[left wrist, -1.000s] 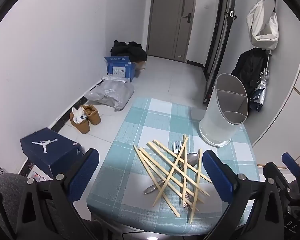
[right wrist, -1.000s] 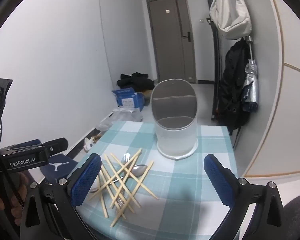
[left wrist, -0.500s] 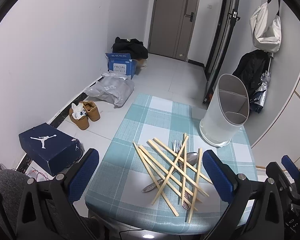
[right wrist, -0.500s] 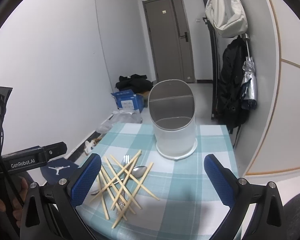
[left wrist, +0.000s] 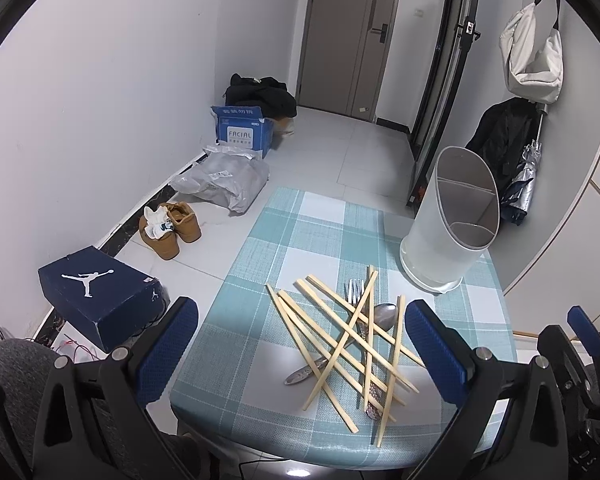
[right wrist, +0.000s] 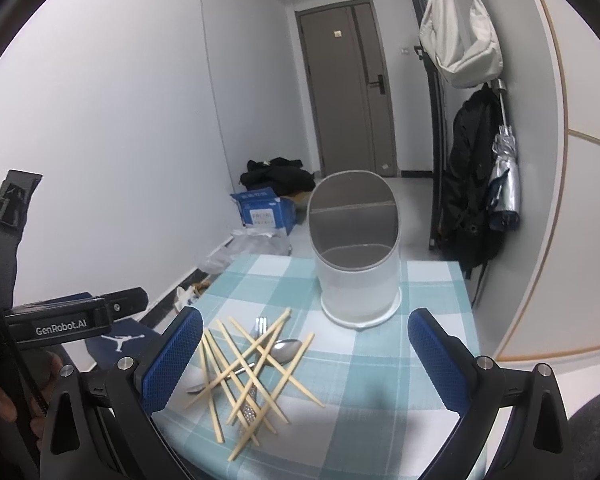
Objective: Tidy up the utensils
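Observation:
Several wooden chopsticks (left wrist: 340, 336) lie crossed in a pile on the teal checked table (left wrist: 284, 240), over a metal spoon (left wrist: 386, 316) and a fork (left wrist: 354, 290). A white divided utensil holder (left wrist: 452, 220) stands empty at the table's far right. The pile (right wrist: 252, 364) and holder (right wrist: 356, 252) also show in the right wrist view. My left gripper (left wrist: 300, 340) is open, above the near edge over the pile. My right gripper (right wrist: 304, 352) is open, held near the table's front, right of the pile.
The table is small, with its edges close on all sides. On the floor to the left are a dark shoebox (left wrist: 100, 292), brown shoes (left wrist: 168, 228), a grey bag (left wrist: 224, 180) and a blue carton (left wrist: 242, 130). Coats and an umbrella (right wrist: 480, 196) hang on the right.
Both grippers have risen and drawn back a little, so the table looks slightly farther. Nothing on the table has moved.

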The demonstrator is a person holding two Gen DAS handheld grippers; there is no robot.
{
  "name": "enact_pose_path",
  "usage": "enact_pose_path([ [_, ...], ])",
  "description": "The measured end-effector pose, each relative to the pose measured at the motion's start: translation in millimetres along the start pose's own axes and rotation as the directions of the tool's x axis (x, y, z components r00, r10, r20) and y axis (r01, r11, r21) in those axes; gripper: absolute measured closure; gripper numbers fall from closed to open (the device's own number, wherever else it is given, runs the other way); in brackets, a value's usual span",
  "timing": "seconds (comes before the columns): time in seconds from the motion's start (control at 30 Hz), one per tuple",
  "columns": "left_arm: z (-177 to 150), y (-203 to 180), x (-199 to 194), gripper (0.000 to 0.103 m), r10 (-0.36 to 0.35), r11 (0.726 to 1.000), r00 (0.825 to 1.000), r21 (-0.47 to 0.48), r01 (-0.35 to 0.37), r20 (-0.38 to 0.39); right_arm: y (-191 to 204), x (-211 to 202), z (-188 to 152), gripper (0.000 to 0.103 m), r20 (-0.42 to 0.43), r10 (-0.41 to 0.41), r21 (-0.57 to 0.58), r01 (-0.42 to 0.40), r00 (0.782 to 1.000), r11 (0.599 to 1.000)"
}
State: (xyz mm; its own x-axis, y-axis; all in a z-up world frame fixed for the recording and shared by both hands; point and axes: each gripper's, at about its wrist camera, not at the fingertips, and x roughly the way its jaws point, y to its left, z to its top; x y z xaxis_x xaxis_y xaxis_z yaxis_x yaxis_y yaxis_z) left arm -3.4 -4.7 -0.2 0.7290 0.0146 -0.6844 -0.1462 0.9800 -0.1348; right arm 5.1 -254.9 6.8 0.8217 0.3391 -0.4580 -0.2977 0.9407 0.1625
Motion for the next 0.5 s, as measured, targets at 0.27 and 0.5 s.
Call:
enact_pose_path([
  [0.27,1.0,-1.4,1.7,0.001,0.004,1.0,1.0,0.0,-0.004,-0.001,-0.5,0.5,-0.7,0.0,0.0,0.002,-0.002,-0.002,1.0,1.0],
  [0.5,-0.4,-1.3,1.8,0.002,0.008,1.0,1.0,0.0,-0.008,0.006,-3.0,0.8,-1.2,0.0,-0.005,0.007,0.012,-0.007,1.0,1.0],
])
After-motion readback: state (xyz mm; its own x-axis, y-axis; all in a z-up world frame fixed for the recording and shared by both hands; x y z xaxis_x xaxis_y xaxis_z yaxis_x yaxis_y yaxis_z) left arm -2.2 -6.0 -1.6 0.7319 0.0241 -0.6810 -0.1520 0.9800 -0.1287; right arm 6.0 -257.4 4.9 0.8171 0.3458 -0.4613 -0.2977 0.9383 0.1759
